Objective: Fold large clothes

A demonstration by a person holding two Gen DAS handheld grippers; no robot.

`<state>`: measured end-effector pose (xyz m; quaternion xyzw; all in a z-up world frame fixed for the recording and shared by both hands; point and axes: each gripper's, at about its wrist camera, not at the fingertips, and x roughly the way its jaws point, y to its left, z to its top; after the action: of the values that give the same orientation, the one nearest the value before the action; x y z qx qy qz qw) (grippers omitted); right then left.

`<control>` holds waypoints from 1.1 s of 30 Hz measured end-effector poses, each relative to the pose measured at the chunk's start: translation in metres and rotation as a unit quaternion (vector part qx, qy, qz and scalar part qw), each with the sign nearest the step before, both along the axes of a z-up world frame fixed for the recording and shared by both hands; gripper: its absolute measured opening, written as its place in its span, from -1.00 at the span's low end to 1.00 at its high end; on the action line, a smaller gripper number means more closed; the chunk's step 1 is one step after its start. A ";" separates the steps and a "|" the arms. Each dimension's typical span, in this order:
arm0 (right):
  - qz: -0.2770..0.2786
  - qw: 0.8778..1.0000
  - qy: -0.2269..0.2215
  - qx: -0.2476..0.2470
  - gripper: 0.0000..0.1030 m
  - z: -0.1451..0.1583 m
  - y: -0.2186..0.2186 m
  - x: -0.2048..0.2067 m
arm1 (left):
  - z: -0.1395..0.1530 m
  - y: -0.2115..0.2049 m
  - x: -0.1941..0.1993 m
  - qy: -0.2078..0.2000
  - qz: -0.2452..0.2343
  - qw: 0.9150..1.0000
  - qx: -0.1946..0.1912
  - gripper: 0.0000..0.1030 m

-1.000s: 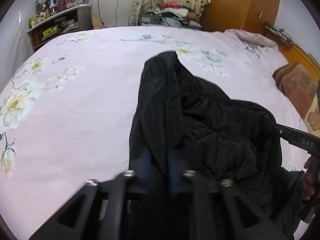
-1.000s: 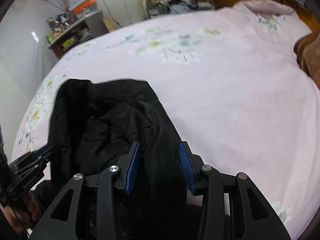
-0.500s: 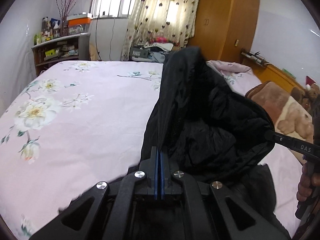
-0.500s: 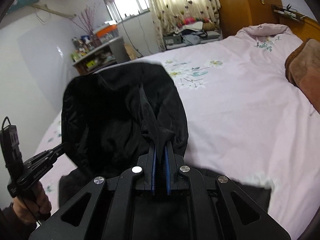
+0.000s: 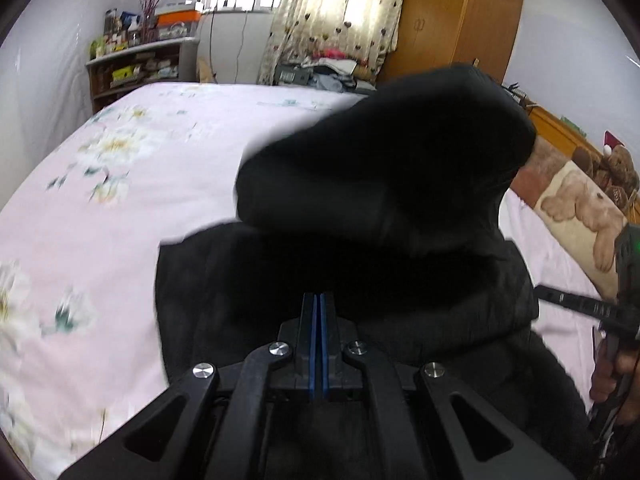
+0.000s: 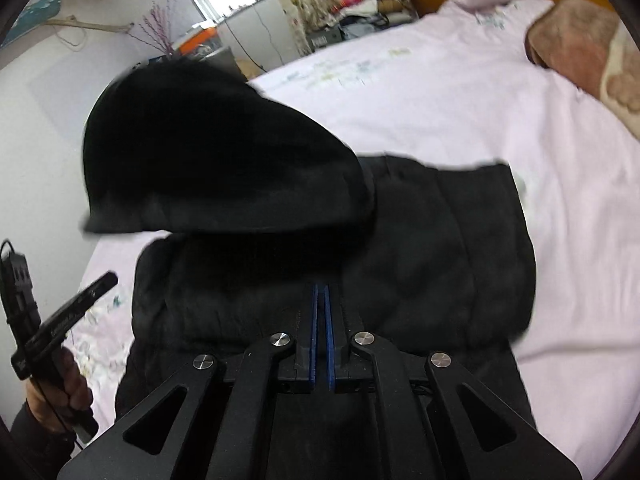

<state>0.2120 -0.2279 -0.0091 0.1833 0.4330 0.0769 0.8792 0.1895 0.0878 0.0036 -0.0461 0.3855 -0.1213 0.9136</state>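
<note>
- Since half a second ago, black jacket billows higher mid-frame over the pink bed.
- Left gripper and right gripper fingers clamped on its fabric.

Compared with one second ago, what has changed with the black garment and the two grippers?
Both the left hand-held gripper and the right hand-held gripper closed on the black garment and raised it; its upper part now billows forward over the rest. The pink floral bedsheet and brown blanket stayed as they were.

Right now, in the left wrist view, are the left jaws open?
No, the left gripper has its blue jaws pressed together on the black garment.
</note>
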 end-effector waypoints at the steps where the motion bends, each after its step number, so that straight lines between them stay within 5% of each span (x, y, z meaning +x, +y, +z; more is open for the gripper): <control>1: -0.008 1.000 -0.001 0.005 -0.94 0.001 -0.002 -0.003 | 0.001 0.004 -0.008 -0.001 0.002 1.000 0.000 -0.97; 3: -0.015 1.000 -0.010 0.005 -0.90 0.008 -0.009 -0.005 | 0.008 0.010 -0.025 -0.013 0.007 1.000 -0.002 -0.96; 6: -0.022 0.999 -0.024 0.019 -0.55 0.021 -0.017 -0.004 | 0.023 0.016 -0.030 -0.030 0.014 0.999 -0.015 -0.92; 10: 0.001 0.998 -0.020 0.057 -0.05 0.021 -0.014 0.009 | 0.027 0.016 -0.007 -0.030 0.024 0.999 -0.025 -0.31; 17: 0.033 0.994 0.045 0.093 -0.05 -0.016 0.022 0.034 | -0.015 -0.020 0.023 0.017 -0.017 0.999 -0.037 -0.26; 18: 0.043 0.993 0.057 0.093 -0.25 -0.025 0.029 0.035 | -0.025 -0.026 0.020 0.028 -0.028 0.998 -0.039 -0.26; 19: 0.053 0.993 0.062 0.081 -0.73 -0.031 0.036 0.035 | -0.034 -0.029 0.015 0.035 -0.034 0.998 -0.040 -0.26; 20: 0.057 0.994 0.066 0.067 -0.77 -0.037 0.041 0.032 | -0.047 -0.033 0.010 0.045 -0.037 0.998 -0.036 -0.26; 24: 0.056 0.991 0.100 0.065 -0.83 -0.073 0.048 0.022 | -0.093 -0.032 -0.005 0.086 -0.025 0.995 -0.049 -0.25; 33: 0.052 0.986 0.091 0.126 -0.64 -0.073 0.041 0.021 | -0.079 -0.029 -0.002 0.100 -0.005 0.993 -0.061 -0.15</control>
<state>0.2327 -0.1867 -0.0817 0.2762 0.5073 0.1599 0.8005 0.1878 0.0588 -0.0759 -0.1113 0.4672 -0.1439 0.8653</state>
